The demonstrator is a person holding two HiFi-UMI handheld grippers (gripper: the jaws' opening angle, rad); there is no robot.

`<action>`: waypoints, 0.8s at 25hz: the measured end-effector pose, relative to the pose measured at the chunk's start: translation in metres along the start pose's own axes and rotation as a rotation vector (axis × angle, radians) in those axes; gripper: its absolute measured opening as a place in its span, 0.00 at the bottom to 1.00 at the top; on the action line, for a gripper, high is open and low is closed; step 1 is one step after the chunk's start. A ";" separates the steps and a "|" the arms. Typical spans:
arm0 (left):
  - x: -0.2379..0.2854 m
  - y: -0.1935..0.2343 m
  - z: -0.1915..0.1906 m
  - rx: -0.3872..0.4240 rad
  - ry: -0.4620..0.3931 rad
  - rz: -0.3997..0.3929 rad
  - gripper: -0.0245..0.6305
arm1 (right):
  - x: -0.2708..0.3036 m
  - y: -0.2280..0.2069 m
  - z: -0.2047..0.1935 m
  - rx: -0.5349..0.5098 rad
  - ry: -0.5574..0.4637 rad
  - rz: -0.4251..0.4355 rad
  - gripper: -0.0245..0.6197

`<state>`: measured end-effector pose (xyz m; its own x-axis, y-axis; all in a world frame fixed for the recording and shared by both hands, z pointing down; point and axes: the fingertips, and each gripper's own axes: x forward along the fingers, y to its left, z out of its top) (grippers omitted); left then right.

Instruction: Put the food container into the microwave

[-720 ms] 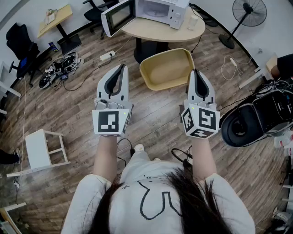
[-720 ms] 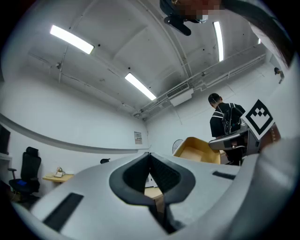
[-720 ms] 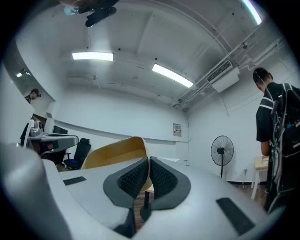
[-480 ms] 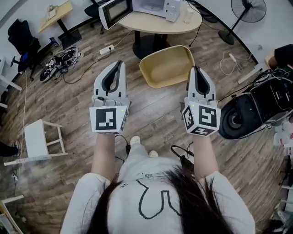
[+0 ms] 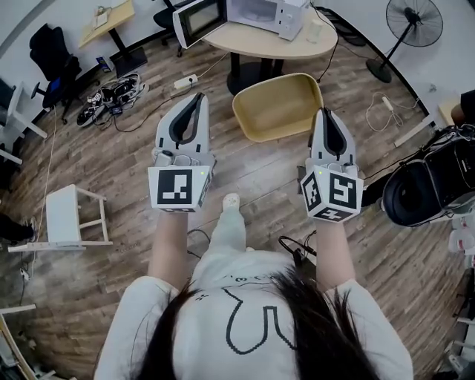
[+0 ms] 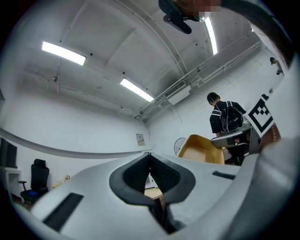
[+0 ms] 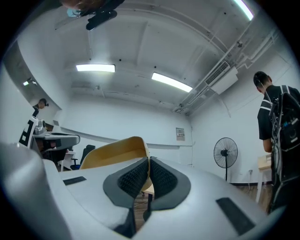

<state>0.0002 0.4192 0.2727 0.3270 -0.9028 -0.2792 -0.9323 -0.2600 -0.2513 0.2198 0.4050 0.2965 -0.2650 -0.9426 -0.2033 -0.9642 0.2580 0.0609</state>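
Note:
The white microwave stands on a round wooden table at the top of the head view, its door swung open to the left. A small pale container sits on the table to the microwave's right; it is too small to make out in detail. My left gripper and right gripper are held up side by side well short of the table. Both are shut with nothing between the jaws, as the left gripper view and right gripper view show.
A yellow shell chair stands between me and the table. A white stool is at the left and a standing fan at the top right. Cables and a power strip lie on the wooden floor. A person stands at the right.
The head view has shifted, so the table, microwave and chair sit slightly further right in frame. Both grippers stay shut and keep the same pose side by side.

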 end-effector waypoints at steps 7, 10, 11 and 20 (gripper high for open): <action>0.038 0.021 -0.008 -0.009 -0.027 -0.005 0.05 | 0.038 -0.006 -0.002 0.007 0.004 -0.016 0.10; 0.067 0.032 -0.021 -0.012 -0.029 -0.007 0.05 | 0.069 -0.010 -0.011 0.011 0.011 -0.014 0.10; 0.077 0.038 -0.025 -0.012 -0.029 -0.006 0.05 | 0.080 -0.010 -0.013 0.010 0.014 -0.013 0.10; 0.165 0.096 -0.060 -0.024 -0.031 -0.009 0.05 | 0.188 -0.007 -0.030 -0.003 0.037 -0.013 0.10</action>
<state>-0.0451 0.2250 0.2584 0.3396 -0.8896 -0.3054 -0.9327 -0.2765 -0.2317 0.1769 0.2201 0.2874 -0.2521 -0.9530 -0.1682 -0.9676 0.2451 0.0614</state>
